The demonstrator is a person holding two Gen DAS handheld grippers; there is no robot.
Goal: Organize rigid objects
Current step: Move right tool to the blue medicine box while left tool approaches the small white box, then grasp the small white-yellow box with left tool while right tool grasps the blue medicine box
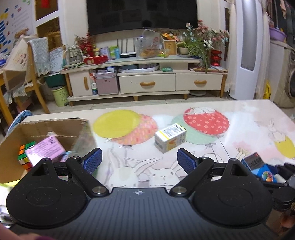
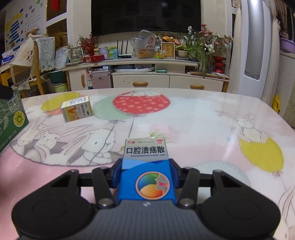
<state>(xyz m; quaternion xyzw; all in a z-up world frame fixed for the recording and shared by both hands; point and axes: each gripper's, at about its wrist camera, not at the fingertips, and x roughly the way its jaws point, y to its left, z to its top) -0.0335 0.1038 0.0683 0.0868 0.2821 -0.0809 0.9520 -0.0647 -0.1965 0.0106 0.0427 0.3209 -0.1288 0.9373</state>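
Cardboard box (image 1: 11,147): pink carton (image 1: 45,149), puzzle cube (image 1: 24,154).

A cardboard box (image 1: 11,147) stands at the left edge of the tabletop (image 1: 239,114), with a puzzle cube (image 1: 24,153) and a carton (image 1: 45,150) inside it, the cube to the left of the carton. Right of the box, out on the tabletop and well apart from it, lies a small medicine box (image 1: 170,137). Nearer the right edge, a second medicine box (image 2: 146,173) sits between the fingers of the right gripper (image 2: 145,172), above the tabletop. Behind the tabletop, across the floor, a TV cabinet (image 1: 147,83) stands against the wall under a television (image 1: 142,14).
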